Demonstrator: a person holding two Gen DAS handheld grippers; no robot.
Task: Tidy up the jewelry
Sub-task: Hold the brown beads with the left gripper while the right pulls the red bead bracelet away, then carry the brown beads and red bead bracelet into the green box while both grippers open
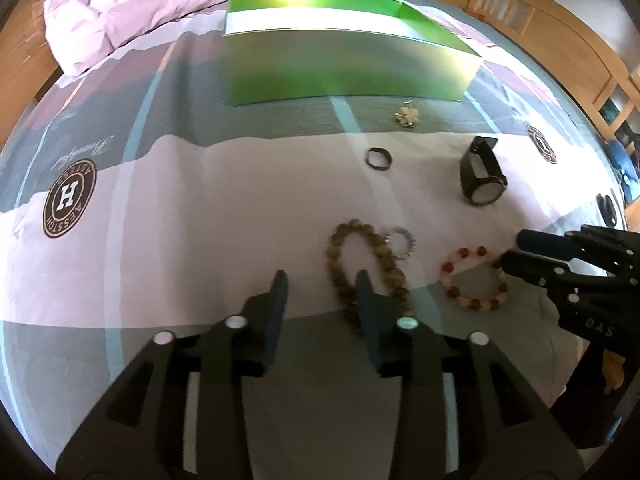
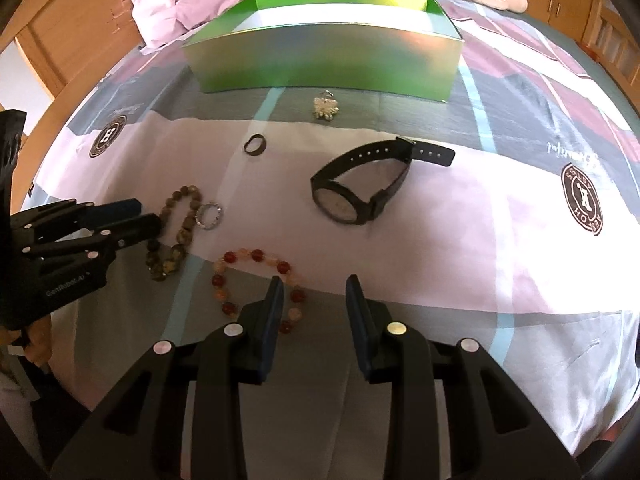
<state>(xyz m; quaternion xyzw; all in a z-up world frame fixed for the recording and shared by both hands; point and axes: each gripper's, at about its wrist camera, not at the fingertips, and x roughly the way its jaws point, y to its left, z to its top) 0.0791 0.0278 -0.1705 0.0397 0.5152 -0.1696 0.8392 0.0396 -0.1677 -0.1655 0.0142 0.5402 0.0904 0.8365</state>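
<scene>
Six pieces of jewelry lie loose on a patterned bedspread point(image 2: 460, 248), all on the near side of an open green box point(image 2: 320, 60). Nearest the box sits a pale charm point(image 2: 326, 108), then a dark ring point(image 2: 255, 145) and a black watch point(image 2: 360, 184). Farther from the box lie a brown bead bracelet point(image 1: 366, 268), a small silver ring point(image 1: 401, 242) touching it, and a red bead bracelet point(image 2: 260, 286).

The left hand-held gripper point(image 1: 322, 280), fingers apart and empty, hides part of the brown bracelet. The right hand-held gripper point(image 2: 314, 284), likewise spread and empty, covers the red bracelet's near edge. The charm's detail is hard to make out. Bare bedspread stretches beyond the watch, away from the box.
</scene>
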